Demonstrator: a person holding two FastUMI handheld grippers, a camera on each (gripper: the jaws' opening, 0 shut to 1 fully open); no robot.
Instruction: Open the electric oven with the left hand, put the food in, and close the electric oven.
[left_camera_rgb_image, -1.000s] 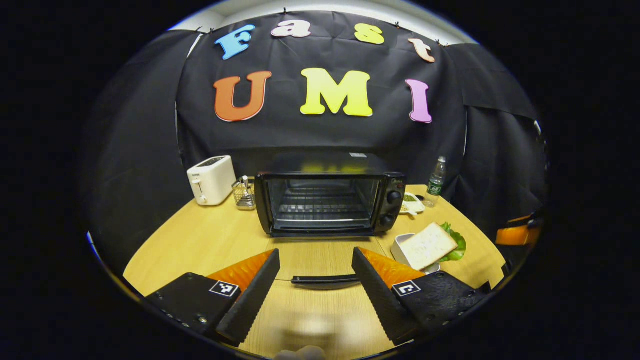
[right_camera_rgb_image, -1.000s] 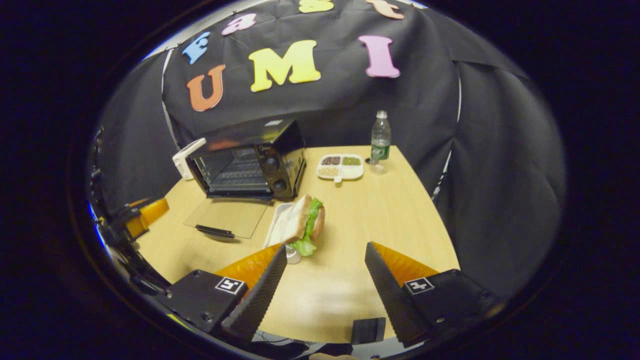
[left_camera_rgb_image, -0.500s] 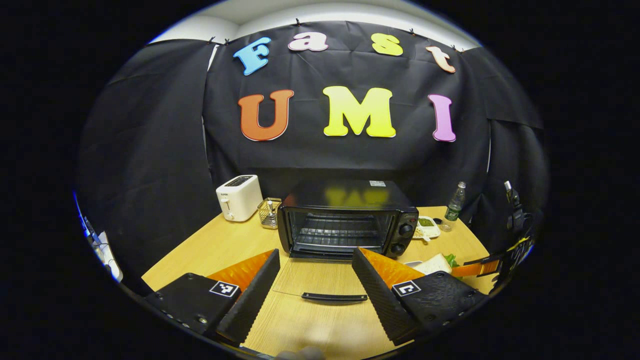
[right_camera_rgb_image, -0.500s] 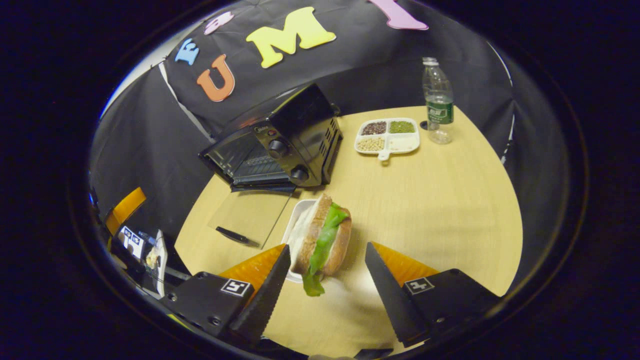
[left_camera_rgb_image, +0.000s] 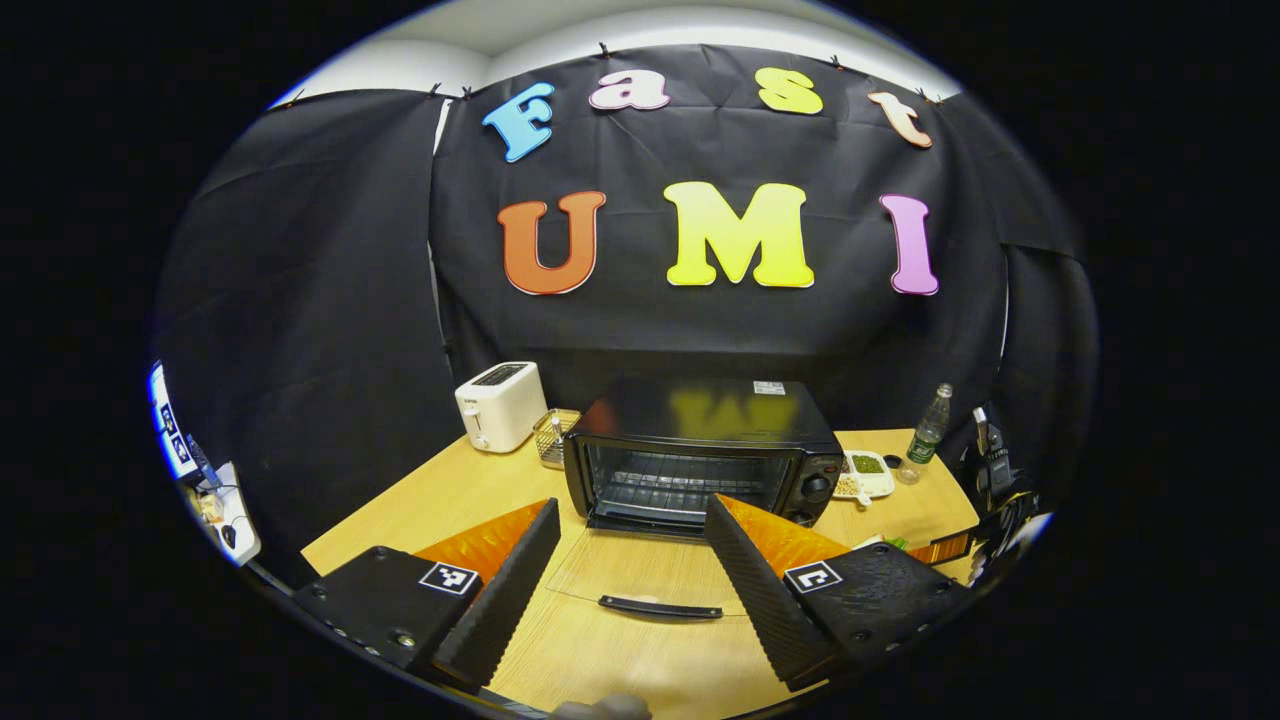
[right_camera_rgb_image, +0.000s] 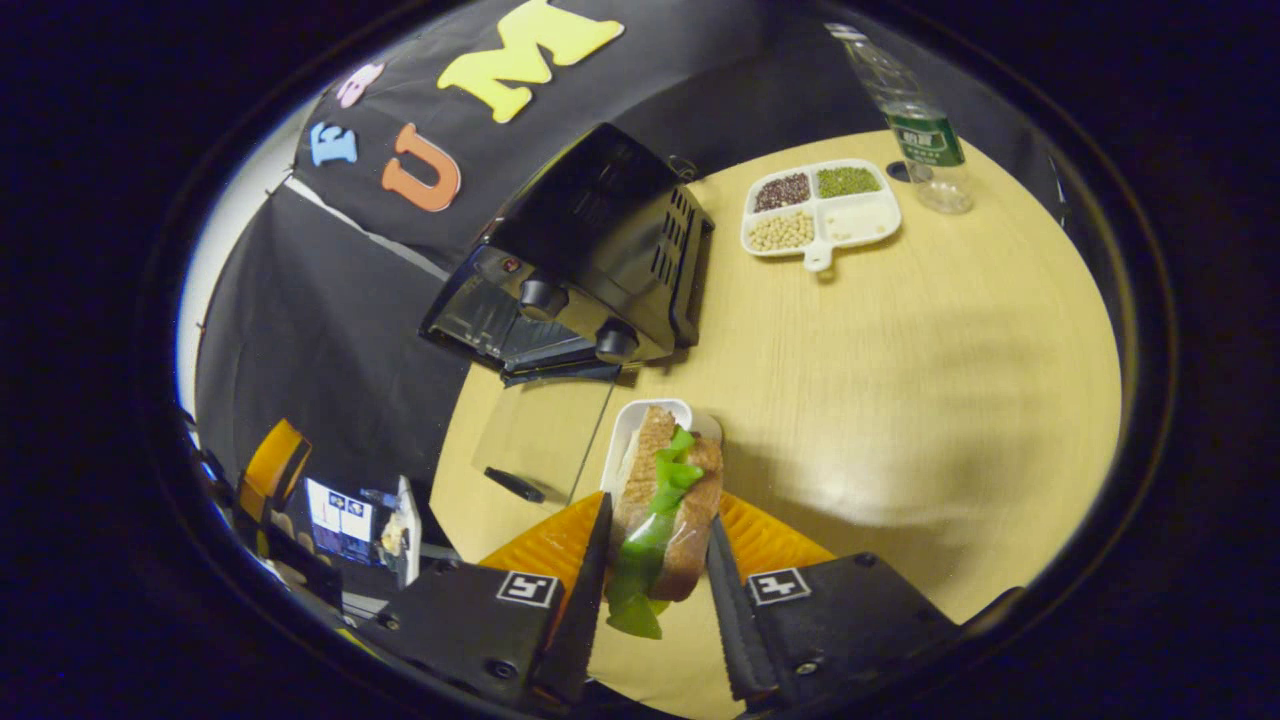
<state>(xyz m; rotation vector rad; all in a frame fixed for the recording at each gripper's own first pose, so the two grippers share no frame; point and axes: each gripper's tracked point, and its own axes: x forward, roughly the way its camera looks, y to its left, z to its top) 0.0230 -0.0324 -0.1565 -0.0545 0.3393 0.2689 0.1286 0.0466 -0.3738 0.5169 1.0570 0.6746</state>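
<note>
On the far left of the table (left_camera_rgb_image: 420, 500), seen from my left gripper view, a white toaster (left_camera_rgb_image: 500, 405) stands beside a small wire basket (left_camera_rgb_image: 553, 436). Right of them sits the electric oven (left_camera_rgb_image: 700, 455), its glass door (left_camera_rgb_image: 640, 578) folded down flat toward me with the dark handle at the near edge and the rack showing inside. My left tool (left_camera_rgb_image: 632, 560) hangs above the near side of that door, fingers apart and holding nothing. Farther right, past the oven's knobs, lie a divided dish of beans (left_camera_rgb_image: 866, 473) and a water bottle (left_camera_rgb_image: 928, 432). From my right gripper view, my right tool (right_camera_rgb_image: 655, 570) has its fingers drawn together on the sandwich (right_camera_rgb_image: 668, 500), one against each slice of bread, green lettuce poking out between them. The sandwich stands on edge over a white tray (right_camera_rgb_image: 632, 440), just near and right of the open oven door.
</note>
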